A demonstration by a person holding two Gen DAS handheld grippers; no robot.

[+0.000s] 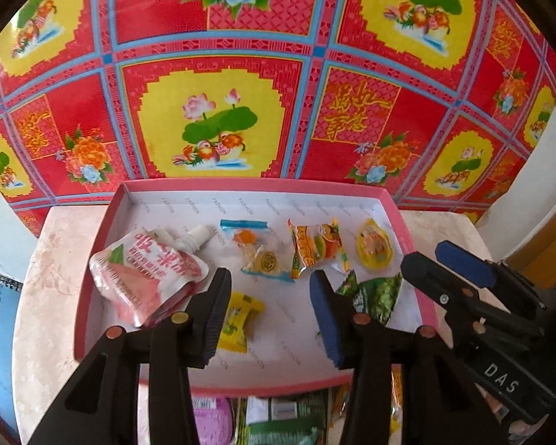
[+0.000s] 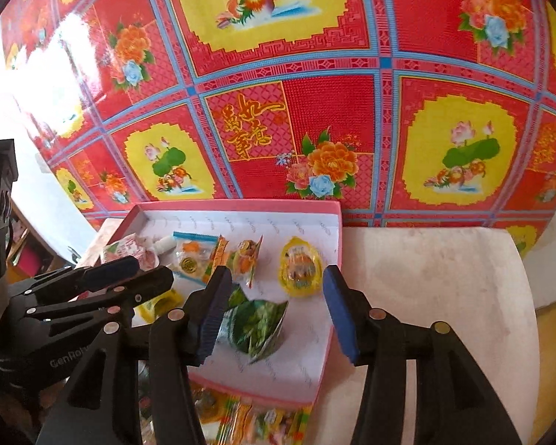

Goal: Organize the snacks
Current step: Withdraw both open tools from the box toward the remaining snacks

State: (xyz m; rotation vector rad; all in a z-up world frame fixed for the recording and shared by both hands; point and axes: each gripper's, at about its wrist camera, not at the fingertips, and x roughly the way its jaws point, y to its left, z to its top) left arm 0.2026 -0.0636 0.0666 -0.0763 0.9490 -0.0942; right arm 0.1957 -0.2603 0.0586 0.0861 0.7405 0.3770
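1. Snacks, six of them, lie inside the pink-rimmed box (image 1: 407,218) at frame centre: one spouted pouch (image 1: 148,274), one clear blue-edged packet (image 1: 257,250), one orange packet (image 1: 317,246), one yellow jelly cup (image 1: 373,246), one yellow candy (image 1: 237,320), one green packet (image 1: 378,293).
2. Pouch lies long axis diagonal, spout toward upper right.
3. Left gripper (image 1: 270,315) hovers over the box, jaws apart, empty.
4. Right gripper (image 2: 278,315) likewise spread, green packet below; possibly more wrappers blurred at bottom edge.
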